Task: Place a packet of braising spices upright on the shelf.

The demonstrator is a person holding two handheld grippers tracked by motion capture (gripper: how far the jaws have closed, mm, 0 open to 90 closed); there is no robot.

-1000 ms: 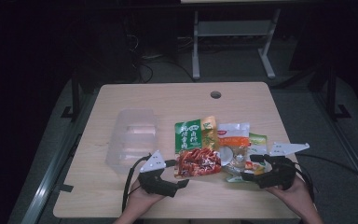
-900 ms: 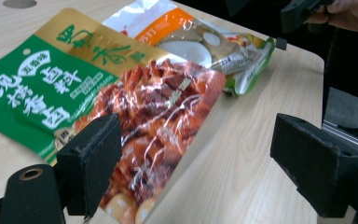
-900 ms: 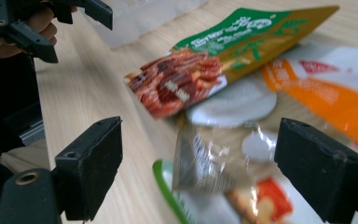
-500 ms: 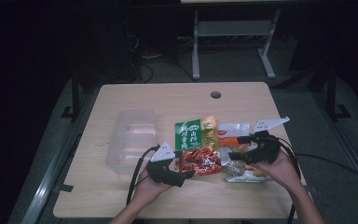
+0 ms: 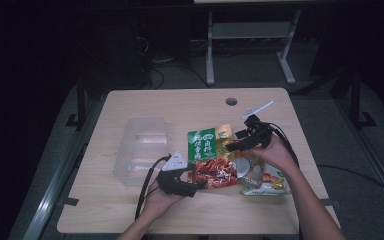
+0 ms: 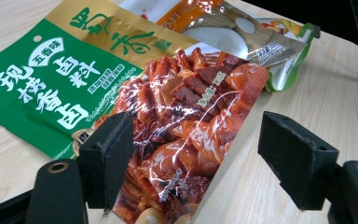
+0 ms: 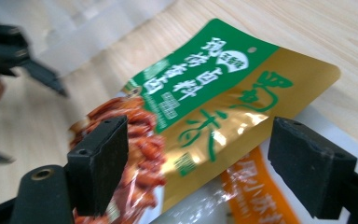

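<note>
**Two grippers over a heap of glossy snack packs**

On the pale wood-grain table (image 5: 130,210) lies a loose pile of flat foil and plastic pouches. The left gripper (image 6: 196,163) sits low at the near edge of the red pack (image 6: 186,140), a clear, crinkled pouch whose shiny film shows reddish-brown chunks inside. Its square black pads (image 6: 107,163) stand apart, with a corner of the red pack between them; the jaws have just been narrowing a little, and the pads do not press the film. In the high view the left gripper (image 5: 192,187) lies just left of the red pack (image 5: 215,172).

The right gripper (image 7: 214,163) hangs above the green pack (image 7: 205,79), a smooth rectangular pouch, green above and gold below, that partly overlaps the red one. Its jaws are wide too, having just closed slightly, and hold nothing. In the high view it (image 5: 232,147) hovers just right of the green pack (image 5: 202,142).

An orange-and-white pouch (image 7: 256,196) peeks from under the green pack. A clear, boxy plastic tub (image 5: 140,150) stands left of the pile, apart from it.
</note>
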